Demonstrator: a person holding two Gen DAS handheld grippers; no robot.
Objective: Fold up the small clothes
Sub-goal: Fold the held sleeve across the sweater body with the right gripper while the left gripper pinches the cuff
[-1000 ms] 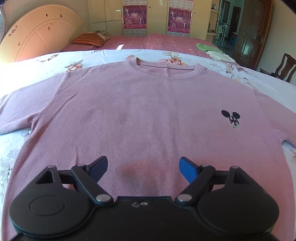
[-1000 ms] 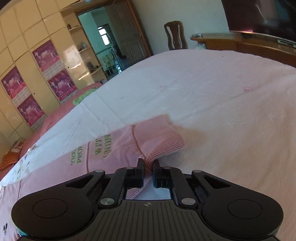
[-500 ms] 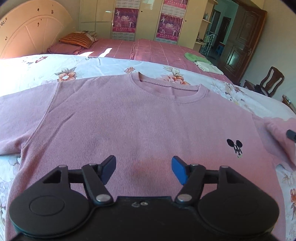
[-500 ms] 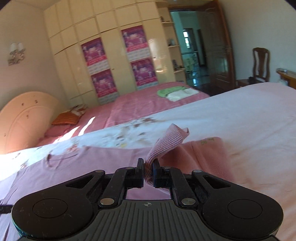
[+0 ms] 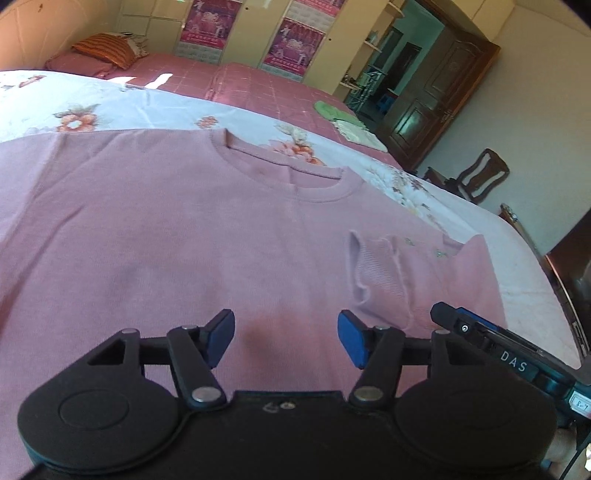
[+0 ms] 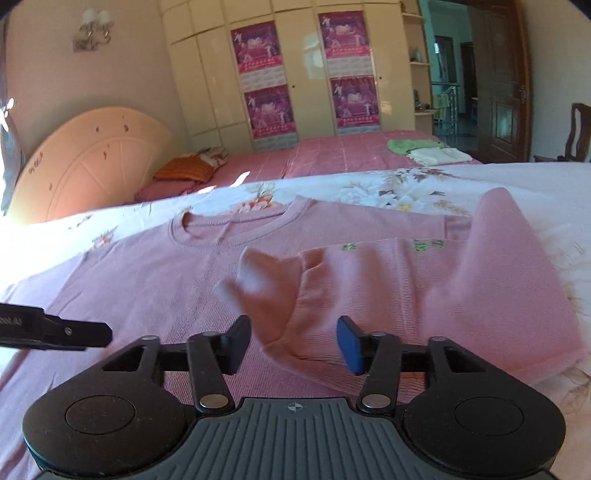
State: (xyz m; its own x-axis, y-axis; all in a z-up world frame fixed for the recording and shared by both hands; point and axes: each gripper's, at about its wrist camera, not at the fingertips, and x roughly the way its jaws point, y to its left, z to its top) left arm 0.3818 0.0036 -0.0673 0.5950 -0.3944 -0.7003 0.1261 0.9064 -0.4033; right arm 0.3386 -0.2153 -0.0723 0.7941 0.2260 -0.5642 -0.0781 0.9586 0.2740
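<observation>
Far wall: cream wardrobe doors with magenta posters
Left: arched cream headboard, twin-bulb wall lamp
Right: dark wooden door, wooden chair
Light: sunlight from left

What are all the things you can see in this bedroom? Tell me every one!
pink ribbed knit sweater: one, pink, flat on the near bed, one sleeve folded across its chest
white floral bedsheet: one, white, under the sweater
striped orange pillow: one, orange, on the far pink bed
folded green and cream cloths: small pile, on the far bed
purple posters: four, on the cream wardrobe
wooden chair: one, dark brown, by the door
left gripper: black, jaws open above the sweater
right gripper: black, jaws just opened, sleeve cuff loose between them
</observation>
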